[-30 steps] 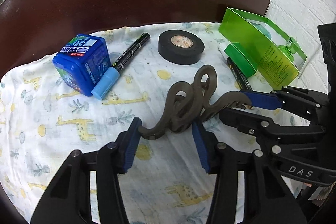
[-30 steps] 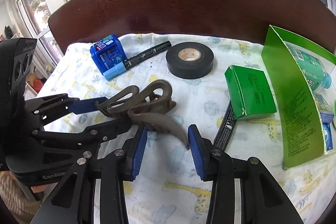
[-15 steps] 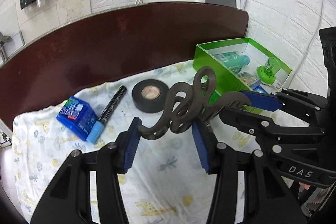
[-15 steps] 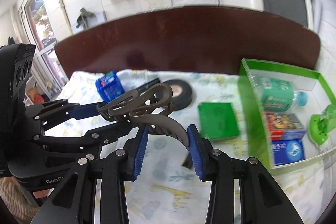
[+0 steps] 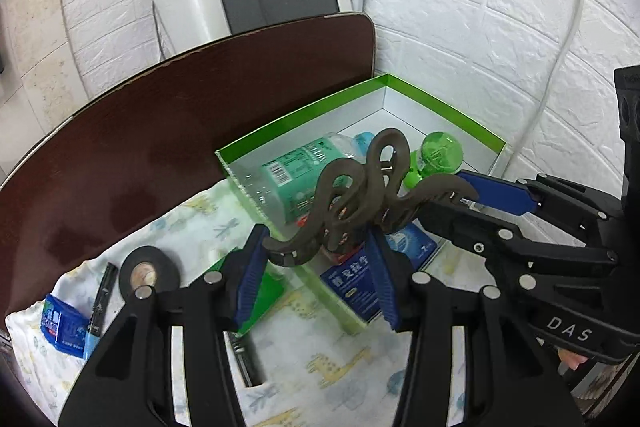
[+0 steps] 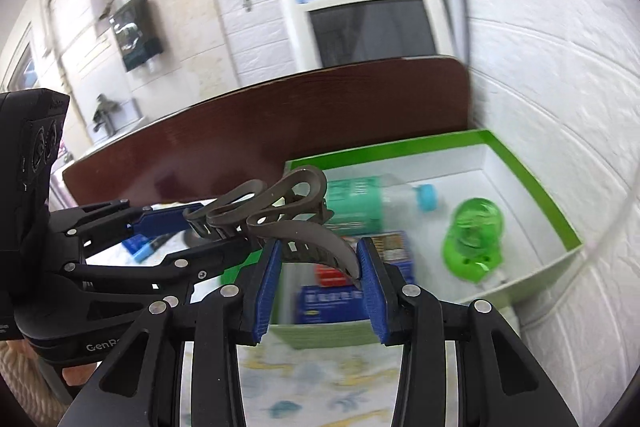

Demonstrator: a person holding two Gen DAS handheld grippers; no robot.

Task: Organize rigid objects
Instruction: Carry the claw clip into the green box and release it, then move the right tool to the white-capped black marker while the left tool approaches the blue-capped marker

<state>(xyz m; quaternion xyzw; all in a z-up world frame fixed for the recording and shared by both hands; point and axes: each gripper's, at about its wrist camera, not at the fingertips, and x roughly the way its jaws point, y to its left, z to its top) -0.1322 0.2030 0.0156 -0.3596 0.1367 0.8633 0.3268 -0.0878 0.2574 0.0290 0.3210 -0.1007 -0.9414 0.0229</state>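
A brown wavy hair claw clip (image 5: 360, 195) hangs in the air, held at both ends. My left gripper (image 5: 316, 267) is shut on its near end. My right gripper (image 5: 448, 197) comes in from the right and is shut on the curved prong end. In the right wrist view the same clip (image 6: 312, 235) sits between the right gripper (image 6: 320, 275) pads, with the left gripper (image 6: 196, 235) at the left. The clip is above the near corner of an open green box (image 5: 440, 103), also visible in the right wrist view (image 6: 400, 147).
The box holds a teal-labelled bottle (image 5: 296, 171), a round green item (image 5: 440, 151) and blue packets (image 5: 352, 287). On the giraffe-print cloth (image 5: 320, 355) lie a black tape roll (image 5: 148, 273), a marker (image 5: 100, 307), a blue pack (image 5: 60, 323) and a small green box (image 5: 264, 295). A white wall stands just right.
Both grippers have lifted the clip off the cloth and carried it up and to the right, from the middle of the cloth to above the green box. Their grip is unchanged.
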